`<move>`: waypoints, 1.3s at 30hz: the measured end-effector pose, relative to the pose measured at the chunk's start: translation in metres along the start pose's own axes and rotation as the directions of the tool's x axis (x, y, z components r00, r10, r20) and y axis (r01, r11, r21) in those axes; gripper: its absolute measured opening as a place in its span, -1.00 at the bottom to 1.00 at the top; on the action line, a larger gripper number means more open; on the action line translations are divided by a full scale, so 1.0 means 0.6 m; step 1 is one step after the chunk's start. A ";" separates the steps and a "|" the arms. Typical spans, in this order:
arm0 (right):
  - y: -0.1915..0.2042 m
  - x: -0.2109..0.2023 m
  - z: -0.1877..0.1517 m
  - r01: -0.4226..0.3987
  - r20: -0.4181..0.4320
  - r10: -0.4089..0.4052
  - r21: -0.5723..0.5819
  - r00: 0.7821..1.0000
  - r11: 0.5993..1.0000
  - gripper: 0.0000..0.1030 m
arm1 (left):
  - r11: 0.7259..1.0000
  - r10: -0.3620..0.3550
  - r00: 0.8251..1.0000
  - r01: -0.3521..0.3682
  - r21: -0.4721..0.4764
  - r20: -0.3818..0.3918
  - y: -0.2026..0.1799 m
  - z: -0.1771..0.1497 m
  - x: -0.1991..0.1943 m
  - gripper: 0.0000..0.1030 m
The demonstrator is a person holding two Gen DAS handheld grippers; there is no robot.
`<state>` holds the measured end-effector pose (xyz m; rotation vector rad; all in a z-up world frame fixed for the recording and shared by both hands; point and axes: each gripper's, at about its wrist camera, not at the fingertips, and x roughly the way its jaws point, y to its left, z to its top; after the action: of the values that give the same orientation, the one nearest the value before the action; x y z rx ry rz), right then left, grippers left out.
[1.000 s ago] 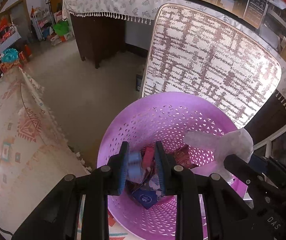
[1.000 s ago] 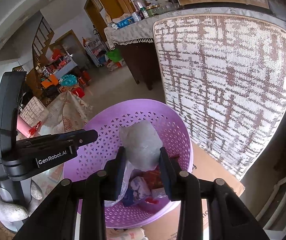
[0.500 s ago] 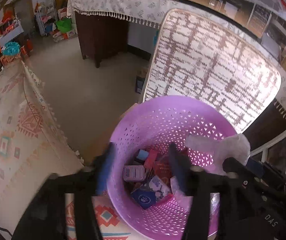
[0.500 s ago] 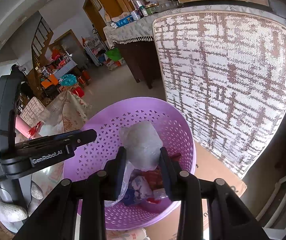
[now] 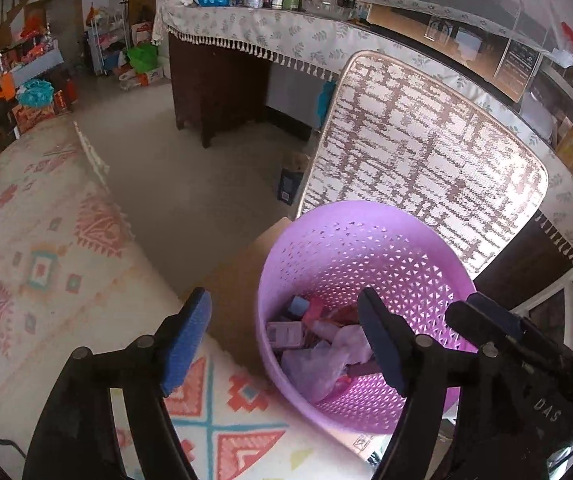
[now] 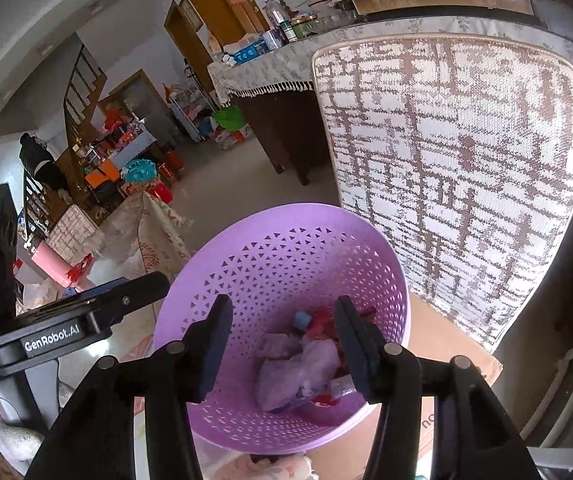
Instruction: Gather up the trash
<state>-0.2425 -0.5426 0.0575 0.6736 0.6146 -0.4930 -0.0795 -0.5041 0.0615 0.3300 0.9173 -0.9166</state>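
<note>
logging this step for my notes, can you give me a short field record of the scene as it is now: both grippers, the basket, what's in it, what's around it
left gripper: open, empty, beside and over the basket's near rim
right gripper: open, empty, above the basket's mouth
container: round purple perforated plastic basket, upright
contents: crumpled clear plastic bag on top of mixed small wrappers and boxes
under basket: flat brown cardboard sheet
behind basket: brown and white woven mat, standing on edge
floor nearby: patterned rug

perforated plastic basket; crinkly, seemingly plastic bag
</note>
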 end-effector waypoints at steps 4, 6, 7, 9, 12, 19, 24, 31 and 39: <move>0.009 -0.013 -0.009 0.002 0.006 -0.003 0.005 1.000 1.000 0.14 | 1.000 0.024 0.999 -0.025 0.005 0.037 0.010 -0.016 -0.035 0.44; 0.014 -0.021 -0.015 0.003 0.011 -0.003 0.007 1.000 1.000 0.19 | 0.999 0.033 0.998 -0.033 -0.004 0.056 0.017 -0.024 -0.055 0.45; 0.018 -0.026 -0.019 0.003 0.014 -0.003 0.008 1.000 1.000 0.20 | 0.999 0.036 0.997 -0.035 -0.010 0.067 0.022 -0.029 -0.067 0.48; 0.025 -0.033 -0.027 0.000 0.016 0.000 0.006 1.000 1.000 0.22 | 0.999 0.041 0.996 -0.040 -0.016 0.081 0.027 -0.037 -0.082 0.51; 0.038 -0.042 -0.042 0.000 0.019 0.000 0.001 1.000 1.000 0.23 | 0.998 0.056 0.992 -0.054 -0.019 0.109 0.034 -0.053 -0.109 0.51; 0.055 -0.066 -0.077 0.009 0.027 -0.009 0.007 1.000 1.000 0.26 | 0.994 0.102 0.975 -0.106 0.013 0.198 0.021 -0.098 -0.173 0.53; 0.073 -0.099 -0.101 0.063 0.067 -0.061 -0.027 0.996 0.998 0.45 | 0.983 0.158 0.931 -0.181 0.043 0.330 -0.006 -0.142 -0.231 0.82; 0.094 -0.153 -0.131 0.182 0.165 -0.167 -0.086 0.972 0.979 0.59 | 0.957 0.219 0.871 -0.279 0.075 0.440 -0.041 -0.192 -0.300 0.92; 0.140 -0.211 -0.169 0.380 0.391 -0.294 -0.163 0.872 0.911 1.00 | 0.975 0.193 0.870 -0.224 0.014 0.454 -0.019 -0.223 -0.347 0.96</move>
<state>-0.3193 -0.3866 0.1136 0.2332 0.4336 -0.8370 -0.2182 -0.3188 0.1499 0.2511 0.4120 -0.7774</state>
